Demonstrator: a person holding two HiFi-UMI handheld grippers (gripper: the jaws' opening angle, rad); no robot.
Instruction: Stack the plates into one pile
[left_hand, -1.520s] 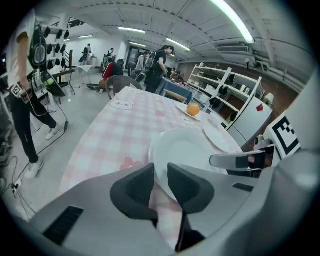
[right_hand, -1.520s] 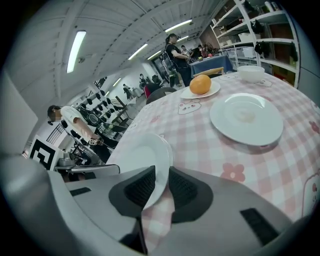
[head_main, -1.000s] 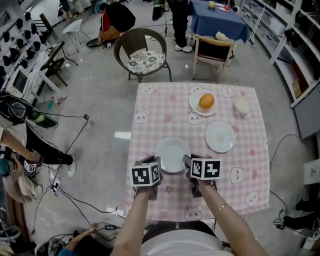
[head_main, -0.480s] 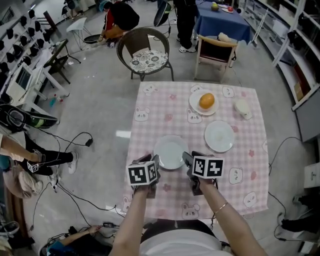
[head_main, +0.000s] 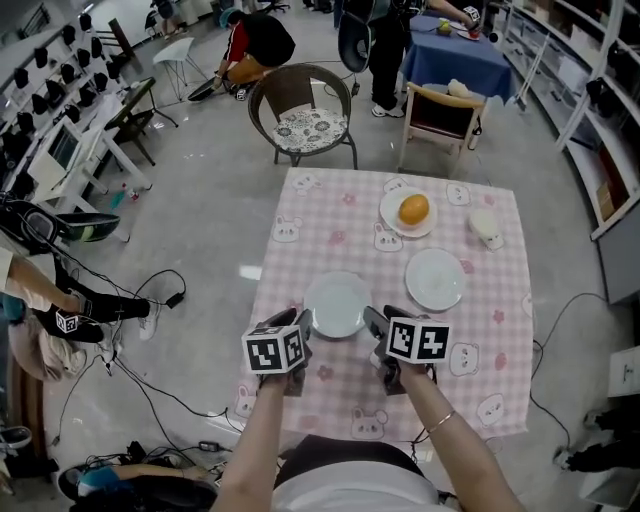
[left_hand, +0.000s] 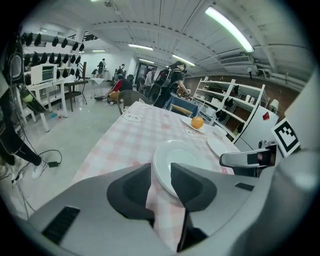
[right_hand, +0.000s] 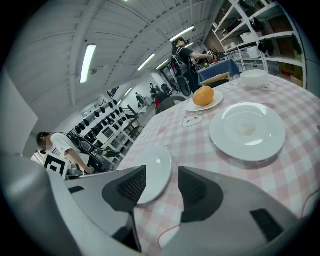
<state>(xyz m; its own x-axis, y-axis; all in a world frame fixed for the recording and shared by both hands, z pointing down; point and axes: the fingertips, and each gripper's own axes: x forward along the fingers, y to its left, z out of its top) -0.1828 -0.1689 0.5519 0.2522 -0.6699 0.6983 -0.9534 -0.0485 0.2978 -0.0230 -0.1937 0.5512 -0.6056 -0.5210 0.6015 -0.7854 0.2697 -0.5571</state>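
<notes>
The near plate (head_main: 337, 305) sits between the 2 grippers, left gripper (head_main: 298, 337) at its left rim, right gripper (head_main: 376, 326) at its right. Their jaws have just been opening, seemingly gripping nothing. The 2nd plate (head_main: 435, 279) lies beyond, nearer the right gripper.

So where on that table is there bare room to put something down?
The far-left stretch of the pink cloth, beyond the near plate, is bare. So is the near-right corner, nearer than the second empty plate. The far-right corner is crowded: the orange on its plate and the white bowl.
</notes>
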